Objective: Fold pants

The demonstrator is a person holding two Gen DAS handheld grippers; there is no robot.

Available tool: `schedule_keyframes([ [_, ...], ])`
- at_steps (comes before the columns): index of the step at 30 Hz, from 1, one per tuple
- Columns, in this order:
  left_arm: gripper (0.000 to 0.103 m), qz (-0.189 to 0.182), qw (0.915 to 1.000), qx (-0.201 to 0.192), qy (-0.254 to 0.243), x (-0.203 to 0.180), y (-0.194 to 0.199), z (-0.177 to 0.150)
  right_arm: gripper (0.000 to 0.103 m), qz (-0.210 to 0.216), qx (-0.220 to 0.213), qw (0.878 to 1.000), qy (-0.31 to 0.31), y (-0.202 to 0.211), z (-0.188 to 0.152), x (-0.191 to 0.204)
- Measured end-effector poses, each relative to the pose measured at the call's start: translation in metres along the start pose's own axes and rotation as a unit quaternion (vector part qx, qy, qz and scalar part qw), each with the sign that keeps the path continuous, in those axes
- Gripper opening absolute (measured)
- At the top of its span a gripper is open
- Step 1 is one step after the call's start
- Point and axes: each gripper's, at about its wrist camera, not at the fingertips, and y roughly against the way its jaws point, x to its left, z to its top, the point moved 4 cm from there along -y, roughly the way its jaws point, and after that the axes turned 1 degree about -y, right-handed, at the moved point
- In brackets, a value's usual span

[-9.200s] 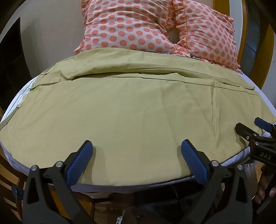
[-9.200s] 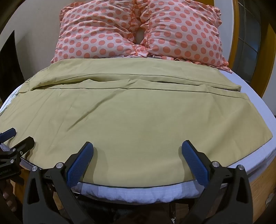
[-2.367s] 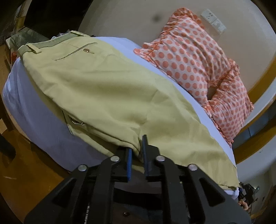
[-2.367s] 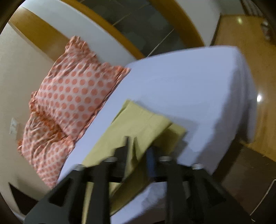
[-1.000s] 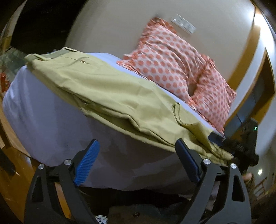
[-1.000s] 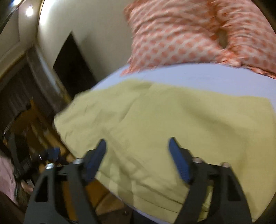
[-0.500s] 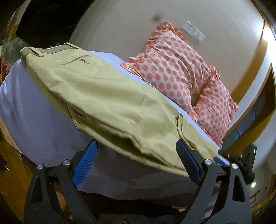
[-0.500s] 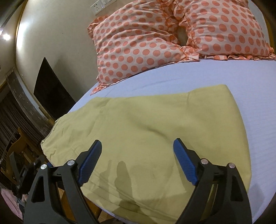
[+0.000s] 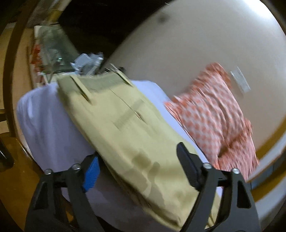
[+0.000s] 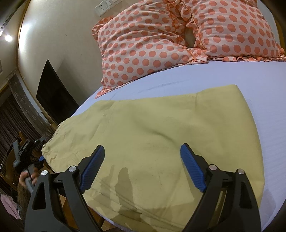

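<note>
The khaki pants (image 10: 153, 135) lie folded in a flat stack on the white bed (image 10: 250, 80), near its front edge. In the left wrist view the pants (image 9: 125, 125) run away from me, with the waistband and belt loops (image 9: 100, 83) at the far end. My left gripper (image 9: 141, 171) is open, its jaws either side of the near end of the stack. My right gripper (image 10: 143, 166) is open and empty, just above the pants' near part. The left gripper also shows far left in the right wrist view (image 10: 26, 151).
Two orange polka-dot pillows (image 10: 160, 42) lean on the wall at the head of the bed. A cluttered side table (image 9: 53, 51) stands beyond the waistband end. Wooden floor (image 9: 16, 171) lies below the bed's edge. A wall socket (image 10: 105, 7) is above the pillows.
The left gripper has swung towards the waistband end and its view is now blurred. The right gripper holds steady above the folded pants. Both stay open.
</note>
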Motion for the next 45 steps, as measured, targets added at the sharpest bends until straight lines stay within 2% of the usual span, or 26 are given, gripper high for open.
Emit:
schedule_keyframes([
  [3,0.05,0.023,0.9989,0.01,0.04,0.021,-0.013,0.019,0.088,0.006,-0.003,1.0,-0.004,-0.001,0.001,-0.002],
  [5,0.017,0.043,0.9974,0.015,0.056,0.032,-0.018,0.025,0.088,0.01,-0.005,1.0,-0.006,0.0,0.002,-0.003],
  [7,0.014,0.069,0.9963,0.027,0.043,0.028,-0.02,0.029,0.088,0.011,-0.01,1.0,-0.008,0.003,0.003,-0.006],
  [10,0.01,0.133,0.9864,0.011,-0.096,-0.024,-0.014,0.035,0.089,0.006,-0.031,0.999,-0.019,0.016,0.01,-0.017],
  [12,0.009,0.123,0.9758,0.002,-0.181,-0.077,-0.01,0.033,0.089,-0.002,-0.052,0.998,-0.034,0.028,0.016,-0.029],
  [14,0.009,0.088,0.9561,-0.007,-0.28,-0.15,-0.006,0.015,0.09,-0.018,-0.081,0.995,-0.054,0.046,0.024,-0.046],
  [15,0.009,0.068,0.944,-0.006,-0.323,-0.182,-0.005,-0.001,0.09,-0.024,-0.092,0.994,-0.062,0.053,0.026,-0.054],
  [18,0.009,-0.025,0.8942,0.009,-0.447,-0.274,-0.002,-0.077,0.09,-0.049,-0.126,0.986,-0.094,0.079,0.031,-0.08],
  [20,0.01,-0.103,0.8521,0.038,-0.512,-0.316,0.004,-0.146,0.09,-0.063,-0.144,0.981,-0.115,0.096,0.031,-0.097],
  [21,0.01,-0.141,0.8253,0.066,-0.543,-0.33,0.006,-0.189,0.09,-0.067,-0.149,0.979,-0.122,0.101,0.031,-0.103],
  [22,0.01,-0.161,0.8063,0.086,-0.563,-0.335,0.006,-0.218,0.09,-0.072,-0.154,0.977,-0.13,0.108,0.031,-0.11],
  [23,0.011,-0.179,0.7788,0.115,-0.59,-0.336,0.003,-0.255,0.09,-0.075,-0.158,0.975,-0.138,0.113,0.03,-0.116],
  [25,0.011,-0.18,0.7324,0.167,-0.635,-0.325,-0.008,-0.314,0.09,-0.074,-0.154,0.974,-0.149,0.117,0.03,-0.125],
  [26,0.013,-0.174,0.7153,0.19,-0.65,-0.315,-0.014,-0.337,0.09,-0.07,-0.145,0.975,-0.153,0.115,0.03,-0.128],
  [27,0.014,-0.161,0.7073,0.189,-0.662,-0.305,-0.017,-0.352,0.09,-0.064,-0.136,0.976,-0.155,0.113,0.029,-0.13],
  [29,0.02,-0.154,0.6962,0.146,-0.686,-0.299,-0.007,-0.36,0.09,-0.047,-0.11,0.98,-0.159,0.101,0.031,-0.132],
  [30,0.022,-0.155,0.6945,0.14,-0.688,-0.297,-0.001,-0.359,0.089,-0.039,-0.1,0.982,-0.158,0.097,0.03,-0.131],
  [33,0.03,-0.217,0.7058,0.15,-0.658,-0.292,0.033,-0.33,0.074,-0.019,-0.052,0.988,-0.145,0.071,0.03,-0.123],
  [35,0.055,-0.256,0.7221,0.157,-0.623,-0.295,0.045,-0.309,0.067,-0.027,-0.019,0.992,-0.123,0.05,0.033,-0.118],
  [37,0.06,-0.258,0.7586,0.161,-0.576,-0.296,0.042,-0.271,0.062,-0.04,0.001,0.994,-0.106,0.037,0.033,-0.115],
  [39,0.062,-0.205,0.8085,0.149,-0.531,-0.29,0.017,-0.224,0.05,-0.044,0.013,0.995,-0.092,0.029,0.034,-0.111],
  [40,0.062,-0.158,0.8416,0.155,-0.493,-0.277,-0.007,-0.193,0.046,-0.037,0.022,0.995,-0.089,0.025,0.034,-0.11],
  [41,0.062,-0.123,0.8643,0.173,-0.456,-0.262,-0.028,-0.17,0.045,-0.03,0.025,0.996,-0.083,0.023,0.035,-0.108],
  [42,0.061,-0.098,0.8807,0.194,-0.421,-0.247,-0.049,-0.151,0.044,-0.031,0.027,0.996,-0.078,0.023,0.035,-0.107],
  [44,0.061,-0.063,0.8927,0.223,-0.387,-0.23,-0.081,-0.132,0.044,-0.027,0.03,0.996,-0.084,0.022,0.035,-0.11],
  [45,0.061,-0.057,0.8925,0.237,-0.38,-0.226,-0.092,-0.129,0.044,-0.022,0.03,0.995,-0.091,0.022,0.035,-0.112],
])
